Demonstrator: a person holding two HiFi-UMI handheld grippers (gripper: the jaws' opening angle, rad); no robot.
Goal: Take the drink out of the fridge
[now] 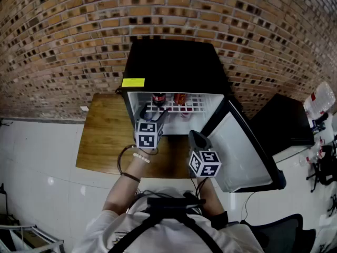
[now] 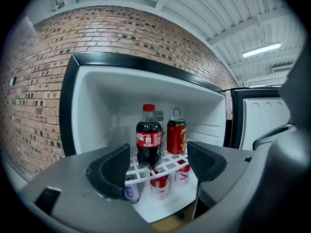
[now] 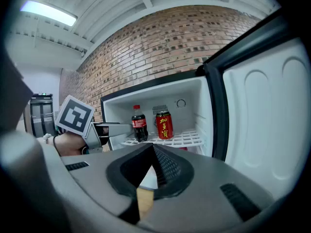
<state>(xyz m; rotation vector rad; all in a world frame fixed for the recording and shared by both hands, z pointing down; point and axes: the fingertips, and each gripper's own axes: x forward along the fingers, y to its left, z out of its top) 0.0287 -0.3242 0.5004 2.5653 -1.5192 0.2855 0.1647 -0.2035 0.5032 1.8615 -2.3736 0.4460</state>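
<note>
Head view looks down on a small black fridge (image 1: 174,62) standing open on a wooden bench (image 1: 102,136), its door (image 1: 242,146) swung out to the right. At the fridge mouth the left gripper (image 2: 159,159) has its fingers (image 2: 114,169) wide apart and empty. The cola bottle (image 2: 148,142) stands beyond them on the white wire shelf (image 2: 170,164), untouched, a red can (image 2: 176,136) just right of it. Nearer, by the door, the right gripper (image 3: 151,152) has its fingers together on nothing.
</note>
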